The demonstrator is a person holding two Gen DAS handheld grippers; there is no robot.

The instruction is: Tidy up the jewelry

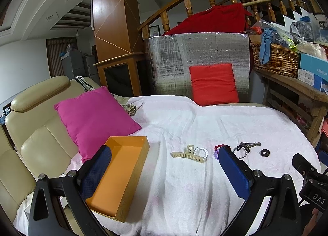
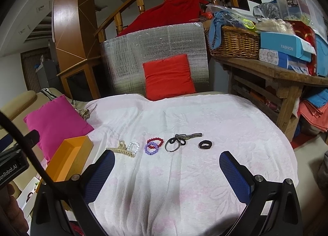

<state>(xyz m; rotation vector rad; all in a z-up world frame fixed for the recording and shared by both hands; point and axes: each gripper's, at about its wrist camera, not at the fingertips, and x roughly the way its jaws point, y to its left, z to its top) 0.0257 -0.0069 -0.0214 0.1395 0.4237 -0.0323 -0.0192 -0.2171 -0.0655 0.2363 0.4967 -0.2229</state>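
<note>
Right wrist view: both grippers point(image 2: 166, 166) point(image 1: 164, 166) gape, holding nothing. Beaded bracelets point(image 2: 152, 145) at 12 o'clock look light and rollable; I'd pinch across the beads.

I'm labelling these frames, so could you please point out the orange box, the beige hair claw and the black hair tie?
orange box point(image 1: 121, 170), left wrist view, inner floor.
beige hair claw point(image 2: 121, 150), right wrist view, toothed body.
black hair tie point(image 2: 205, 144), right wrist view, its band.

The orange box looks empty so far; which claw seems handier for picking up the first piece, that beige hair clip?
Probably the left claw. Its open fingers already frame the beige hair clip, and the orange box sits beside its left finger. The right claw, also open, has the clip off by its left finger.
</note>
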